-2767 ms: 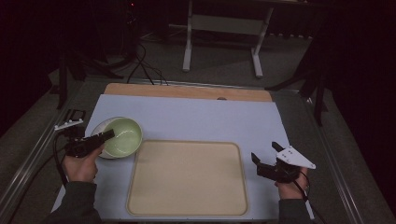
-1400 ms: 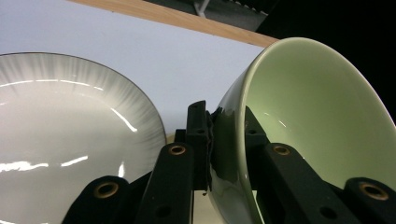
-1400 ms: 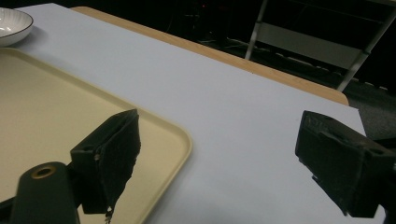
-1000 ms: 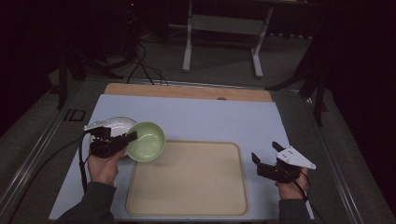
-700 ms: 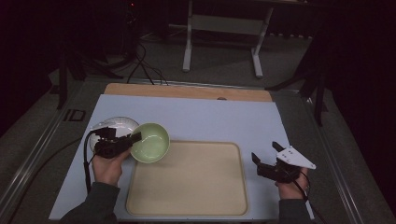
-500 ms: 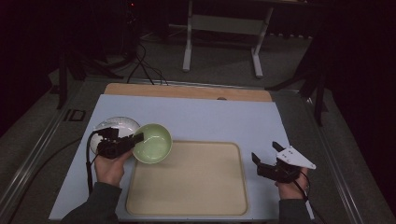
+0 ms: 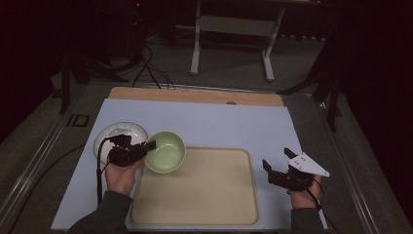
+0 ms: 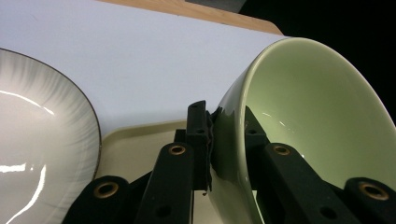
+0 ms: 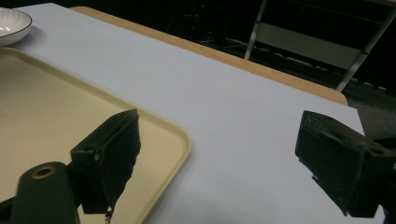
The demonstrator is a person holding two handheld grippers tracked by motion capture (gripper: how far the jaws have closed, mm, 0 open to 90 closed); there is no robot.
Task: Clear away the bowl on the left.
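Note:
My left gripper (image 7: 146, 146) is shut on the rim of a pale green bowl (image 7: 165, 151), one jaw inside and one outside the wall. The green bowl (image 8: 308, 126) hangs tilted over the top left corner of the beige tray (image 7: 204, 190). A white plate with a dark rim (image 7: 117, 136) lies on the mat just behind the left hand, and the white plate (image 8: 42, 140) fills the left of the left gripper view. My right gripper (image 7: 276, 166) rests open at the tray's right edge, nothing between its jaws. In the right gripper view the right gripper (image 9: 224, 154) spans the tray corner (image 9: 173, 135) and bare mat.
A light blue mat (image 7: 219, 122) covers the table, with a wooden strip (image 7: 195, 95) along its far edge. A metal stand (image 7: 234, 29) and cables sit on the floor beyond. The table edge runs close to the right hand.
The left gripper has carried the green bowl rightward off the white plate toward the tray's corner. The white plate has come into view where the bowl stood. The right gripper has stayed put.

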